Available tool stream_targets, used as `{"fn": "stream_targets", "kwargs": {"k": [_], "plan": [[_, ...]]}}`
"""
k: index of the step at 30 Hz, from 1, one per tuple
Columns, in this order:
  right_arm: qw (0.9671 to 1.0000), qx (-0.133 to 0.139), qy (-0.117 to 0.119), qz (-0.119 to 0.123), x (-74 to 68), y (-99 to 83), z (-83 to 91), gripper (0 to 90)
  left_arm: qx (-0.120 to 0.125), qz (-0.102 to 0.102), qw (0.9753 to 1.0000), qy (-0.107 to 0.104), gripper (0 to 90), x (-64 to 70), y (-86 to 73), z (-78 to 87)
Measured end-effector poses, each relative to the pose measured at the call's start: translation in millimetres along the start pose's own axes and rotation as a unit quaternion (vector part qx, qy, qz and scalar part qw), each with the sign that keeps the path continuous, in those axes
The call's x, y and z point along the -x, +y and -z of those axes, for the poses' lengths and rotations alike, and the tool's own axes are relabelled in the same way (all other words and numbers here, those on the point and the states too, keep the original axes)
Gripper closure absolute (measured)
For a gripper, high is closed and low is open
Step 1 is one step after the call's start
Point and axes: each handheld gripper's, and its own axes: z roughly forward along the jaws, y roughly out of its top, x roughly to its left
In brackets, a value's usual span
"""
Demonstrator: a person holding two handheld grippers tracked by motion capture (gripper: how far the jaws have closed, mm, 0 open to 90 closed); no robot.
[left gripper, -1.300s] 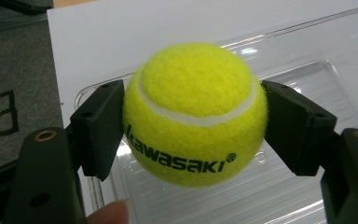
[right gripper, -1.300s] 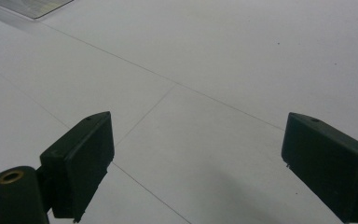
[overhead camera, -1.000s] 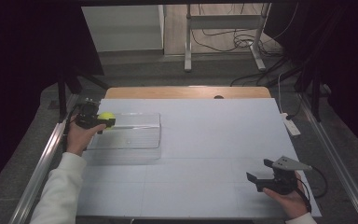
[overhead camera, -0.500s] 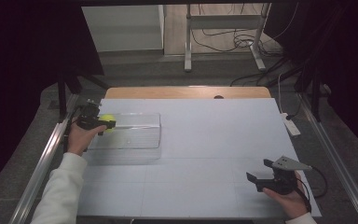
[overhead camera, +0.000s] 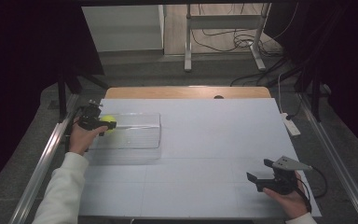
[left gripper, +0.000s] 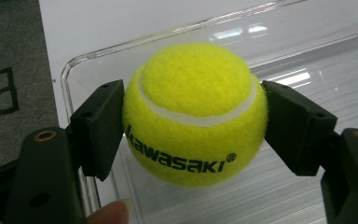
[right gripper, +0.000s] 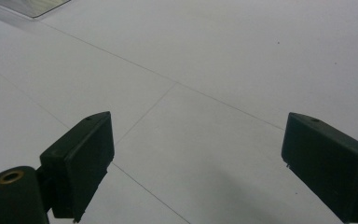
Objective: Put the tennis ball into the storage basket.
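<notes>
A yellow tennis ball (left gripper: 193, 114) printed "kawasaki" sits between the two black jaws of my left gripper (left gripper: 193, 121), which is shut on it. In the high view the ball (overhead camera: 108, 124) hangs over the left end of a clear plastic tray (overhead camera: 135, 140), and the left gripper (overhead camera: 103, 125) reaches in from the table's left edge. My right gripper (overhead camera: 257, 178) rests low at the front right of the white table, open with nothing between its jaws. Its own view has the right gripper (right gripper: 196, 154) over bare white table.
A white power strip (overhead camera: 290, 123) lies at the table's right edge. Metal rails (overhead camera: 42, 163) run along both sides of the table. A corner of the clear tray (right gripper: 32, 7) shows far off in the right gripper view. Cables and a table frame (overhead camera: 223, 37) stand behind.
My left gripper has edged the ball a little to the right, over the tray's left end. The right gripper has stayed still.
</notes>
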Motion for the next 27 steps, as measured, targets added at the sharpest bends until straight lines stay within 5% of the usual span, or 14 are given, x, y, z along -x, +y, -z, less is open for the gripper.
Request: {"fn": "stream_targets", "kwargs": {"k": [27], "plan": [[1.0000,-0.002,-0.001,0.002,-0.2,0.0,-0.4,9.3,-0.013,-0.009,0.9999,0.004,25.7,1.8,-3.0,-8.1]]}}
